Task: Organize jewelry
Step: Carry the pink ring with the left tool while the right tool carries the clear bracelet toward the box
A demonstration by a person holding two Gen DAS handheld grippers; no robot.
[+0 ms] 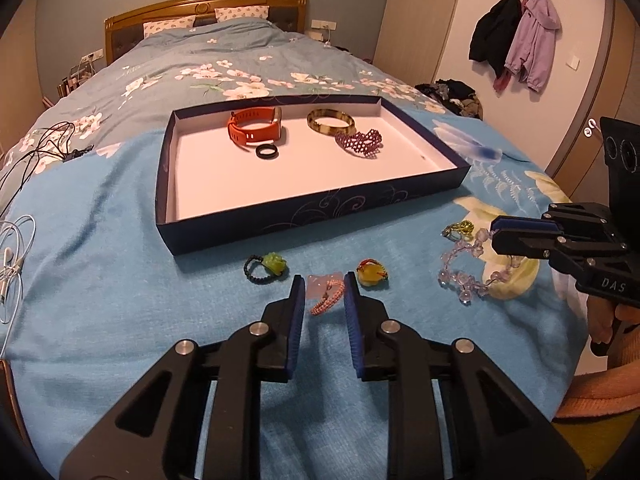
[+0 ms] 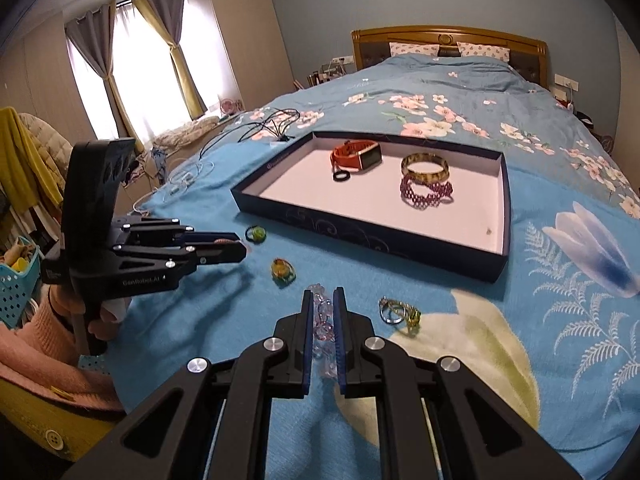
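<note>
My left gripper (image 1: 324,278) is shut on a pink braided bracelet (image 1: 328,298) just above the blue bedspread. My right gripper (image 2: 323,292) is shut on a clear lilac bead bracelet (image 2: 324,320), whose loop hangs from the tips onto the blanket (image 1: 472,272). Behind them a dark blue tray (image 1: 312,208) with a white floor holds an orange watch (image 1: 252,128), a black ring (image 1: 267,152), a tortoiseshell bangle (image 1: 330,121) and a purple beaded bracelet (image 1: 360,142). Loose on the blanket lie a green flower ring (image 1: 266,266), a yellow ring (image 1: 372,274) and a gold-green ring (image 2: 400,314).
Black cables (image 1: 40,148) and white earphones (image 1: 12,264) lie on the bed's left side. A person's hand (image 2: 104,320) grips the left tool's handle. A turquoise basket (image 2: 16,292) stands beside the bed. Coats (image 1: 516,40) hang on the far wall.
</note>
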